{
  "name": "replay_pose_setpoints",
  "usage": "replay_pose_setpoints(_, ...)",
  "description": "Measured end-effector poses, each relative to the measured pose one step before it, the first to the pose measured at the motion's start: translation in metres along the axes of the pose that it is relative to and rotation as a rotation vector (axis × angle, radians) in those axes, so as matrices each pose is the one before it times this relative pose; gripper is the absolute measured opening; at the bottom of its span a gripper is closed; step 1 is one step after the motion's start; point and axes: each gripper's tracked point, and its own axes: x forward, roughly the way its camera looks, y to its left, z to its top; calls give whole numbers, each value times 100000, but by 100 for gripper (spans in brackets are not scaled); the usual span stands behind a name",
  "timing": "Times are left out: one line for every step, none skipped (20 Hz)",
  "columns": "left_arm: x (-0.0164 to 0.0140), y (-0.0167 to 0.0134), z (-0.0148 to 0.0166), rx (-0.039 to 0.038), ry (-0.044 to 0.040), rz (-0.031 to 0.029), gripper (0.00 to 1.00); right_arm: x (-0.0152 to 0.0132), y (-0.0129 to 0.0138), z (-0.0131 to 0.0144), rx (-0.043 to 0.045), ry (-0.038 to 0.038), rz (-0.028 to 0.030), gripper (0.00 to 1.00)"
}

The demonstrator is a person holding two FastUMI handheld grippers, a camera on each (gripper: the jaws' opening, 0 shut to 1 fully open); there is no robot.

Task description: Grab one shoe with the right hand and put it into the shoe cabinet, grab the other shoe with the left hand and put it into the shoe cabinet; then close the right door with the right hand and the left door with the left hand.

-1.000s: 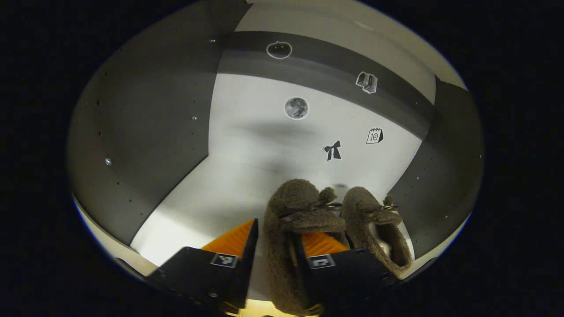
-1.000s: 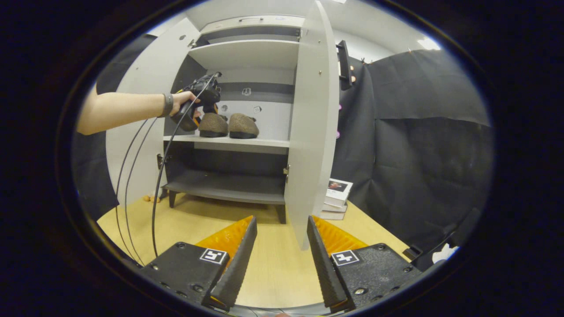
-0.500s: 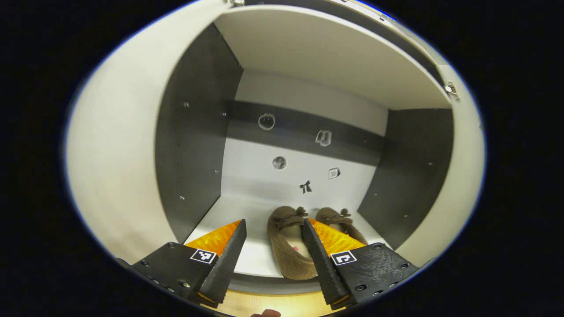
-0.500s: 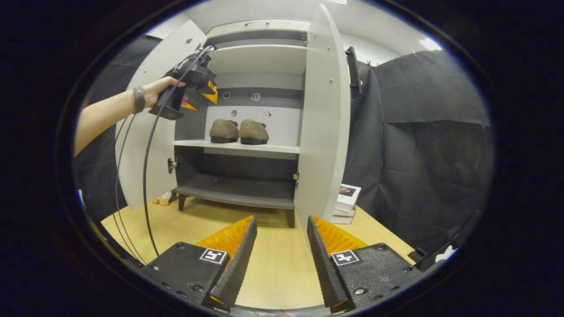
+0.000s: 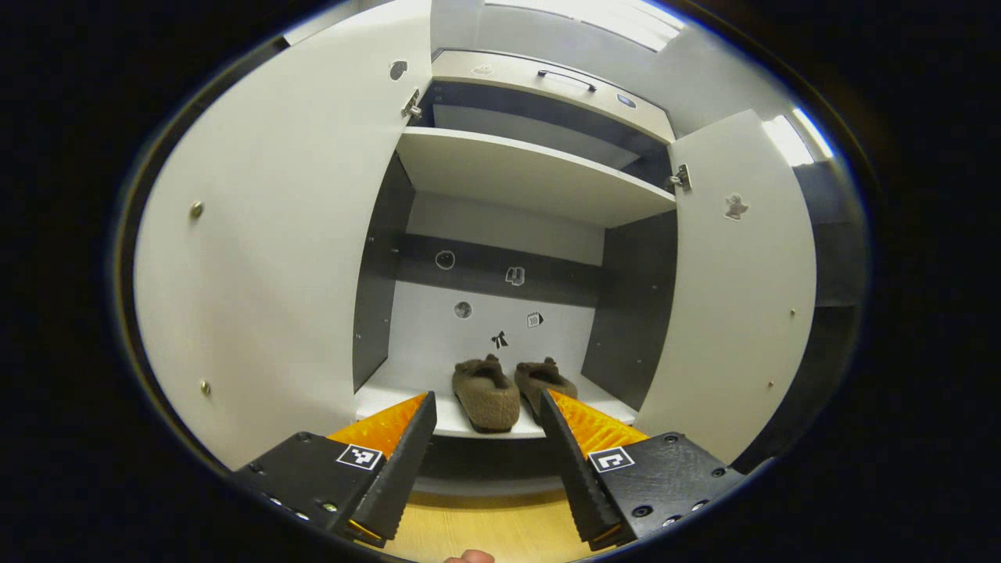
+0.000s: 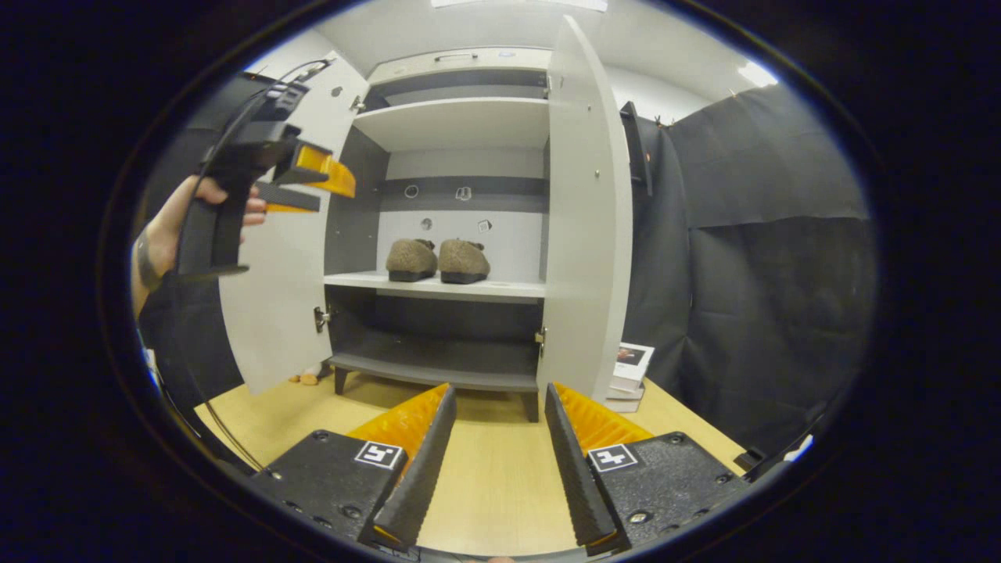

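Shoes [image 5: 508,383] sit shelved; books [image 6: 630,366], seemingly, beside cabinet [image 6: 586,234].

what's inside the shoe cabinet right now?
Both shoes sit side by side on the middle shelf of the shoe cabinet. The shelves above and below look bare; the right door covers part.

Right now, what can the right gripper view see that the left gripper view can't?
Right gripper view alone: the hand holding the left gripper, a stack of books on the wooden floor, and the lower dark shelf.

Left gripper view alone: a small pale sticker inside the right door.

Both: the two fuzzy brown slippers side by side on the white shelf, with both doors open.
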Motion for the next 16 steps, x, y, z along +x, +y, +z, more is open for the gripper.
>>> replay_pose_setpoints(-1132,23,-998,1610,-715,1125,81,-71,-173,175,-130,-451,-367,72)
replay_pose_setpoints(-1071,125,-942,2195,-963,1747,82,-34,-29,153,-311,-436,-251,72)
replay_pose_setpoints(-971,22,-990,2081,-845,892,81,-45,-69,105,-314,-182,-238,72)
replay_pose_setpoints(-1049,-318,-1096,1103,-254,-488,96,-123,-66,31,1,-131,27,72)
replay_pose_setpoints(-1013,-389,-1257,561,179,-540,81,-127,-23,130,343,-207,-143,72)
replay_pose_setpoints(-951,-364,-1348,361,1010,-414,82,-69,-3,-2,543,-57,-72,72)
replay_pose_setpoints(-985,-85,-1268,-280,677,511,83,-117,-6,-10,335,-6,-8,72)
replay_pose_setpoints(-801,-31,-971,-1136,470,638,83,-68,-27,-37,123,40,-278,72)
replay_pose_setpoints(-659,30,-814,-1521,199,663,83,-156,-110,-6,185,-91,-283,72)
replay_pose_setpoints(-639,135,-528,-691,-654,908,84,-46,112,-54,334,49,43,72)
replay_pose_setpoints(-798,230,-570,159,-626,1290,85,-129,15,-131,218,248,22,72)
replay_pose_setpoints(-784,34,-445,472,-1479,150,85,111,-50,-264,-104,322,-348,72)
replay_pose_setpoints(-713,76,-345,842,-885,423,86,50,-120,-336,-266,827,-342,72)
replay_pose_setpoints(-700,152,-335,1061,-654,717,86,48,-19,-490,168,1184,-76,72)
replay_pose_setpoints(-682,50,-356,418,-374,271,87,-51,37,-274,997,679,262,72)
replay_pose_setpoints(-528,44,-196,-40,52,369,87,-43,97,-87,1254,559,634,72)
